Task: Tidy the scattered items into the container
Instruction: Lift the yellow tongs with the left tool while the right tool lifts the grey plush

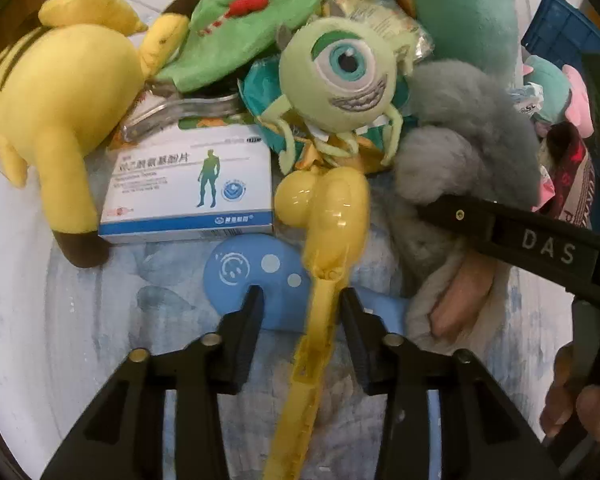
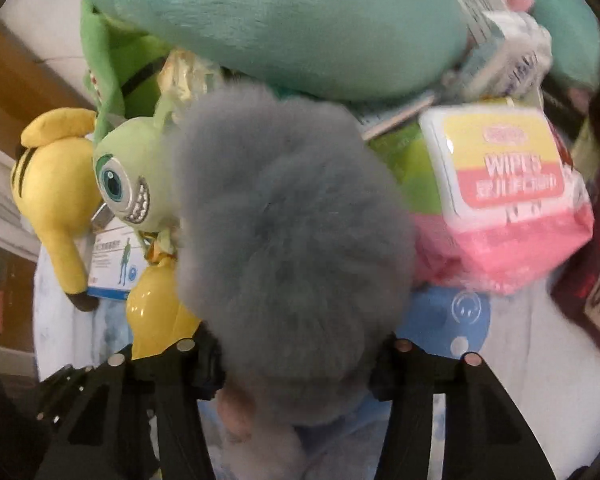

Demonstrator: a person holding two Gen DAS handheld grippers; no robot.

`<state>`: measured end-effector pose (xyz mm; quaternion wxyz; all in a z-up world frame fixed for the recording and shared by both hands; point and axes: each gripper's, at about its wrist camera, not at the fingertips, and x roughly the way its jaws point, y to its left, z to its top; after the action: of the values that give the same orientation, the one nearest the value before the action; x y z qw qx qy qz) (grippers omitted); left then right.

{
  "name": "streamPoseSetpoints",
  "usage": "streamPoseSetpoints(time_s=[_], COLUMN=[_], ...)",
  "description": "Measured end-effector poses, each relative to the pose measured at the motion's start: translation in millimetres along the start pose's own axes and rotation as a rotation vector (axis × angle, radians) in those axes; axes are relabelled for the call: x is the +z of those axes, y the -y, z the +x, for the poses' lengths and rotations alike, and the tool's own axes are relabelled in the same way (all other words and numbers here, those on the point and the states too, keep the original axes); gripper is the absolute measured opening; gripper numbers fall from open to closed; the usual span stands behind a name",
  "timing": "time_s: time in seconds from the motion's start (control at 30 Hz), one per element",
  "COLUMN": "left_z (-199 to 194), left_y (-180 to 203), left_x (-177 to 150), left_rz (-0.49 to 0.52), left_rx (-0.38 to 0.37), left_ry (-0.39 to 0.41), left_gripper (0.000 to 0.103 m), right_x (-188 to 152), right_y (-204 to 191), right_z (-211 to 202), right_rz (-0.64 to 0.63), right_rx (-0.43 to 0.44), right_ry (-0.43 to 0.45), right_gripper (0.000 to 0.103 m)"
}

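1. Here, low in the middle of the left wrist view, a yellow plastic toy (image 1: 324,232) with a rounded double head and a long thin handle runs down between the two fingers of the left tool (image 1: 300,300). The fingers stand a little apart on either side of the handle, and I cannot tell whether the pads press on it.
2. It looks light, stiff and glossy, so likely slippery; the narrow handle seems the best place to pinch.
3. In the centre of the right wrist view, the right tool (image 2: 300,364) pinches a fluffy grey plush (image 2: 292,240), which is soft and squashy.
4. Around them lie a medicine box (image 1: 188,188), a one-eyed green plush (image 1: 340,76), a yellow plush (image 1: 56,120) and pink wipes (image 2: 508,192).
5. A blue container (image 1: 560,28) shows at upper right.
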<state>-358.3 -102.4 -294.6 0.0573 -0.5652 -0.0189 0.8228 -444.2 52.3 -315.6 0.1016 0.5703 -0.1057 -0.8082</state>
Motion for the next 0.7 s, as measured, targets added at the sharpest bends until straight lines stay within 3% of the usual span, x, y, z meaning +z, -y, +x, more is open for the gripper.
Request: streamPoseSetpoints(time_s=[0.1,0.3,0.47,0.7], left_z=[-15.0,-52.5,-51.3,-66.3], left_y=[2.1,7.2,15.5,46.5], left_x=[-5.2,-16.1,-4.0,-1.7], left_rz=[0.011,0.024,0.053,0.089], left_rx=[0.016,-0.011,-0.028,-0.032], left_ry=[0.034,0.103,0.132,0.174], left_gripper=[0.022,0.019,0.019,0.019], right_x=[-6.4,-40.3,-66.7,-73.3], right_y=[-7.3,0.8,17.6,27.1], right_z=[-15.0,-62.8,-101.6,-126.3], right_rz=[-0.046,-0.06,-0.031,-0.022], right_rx=[-0.026,0.02,0.043,0.05], right_ry=[0.014,0.024,0.063,0.112], right_gripper=[0.046,0.045,0.044,0.044])
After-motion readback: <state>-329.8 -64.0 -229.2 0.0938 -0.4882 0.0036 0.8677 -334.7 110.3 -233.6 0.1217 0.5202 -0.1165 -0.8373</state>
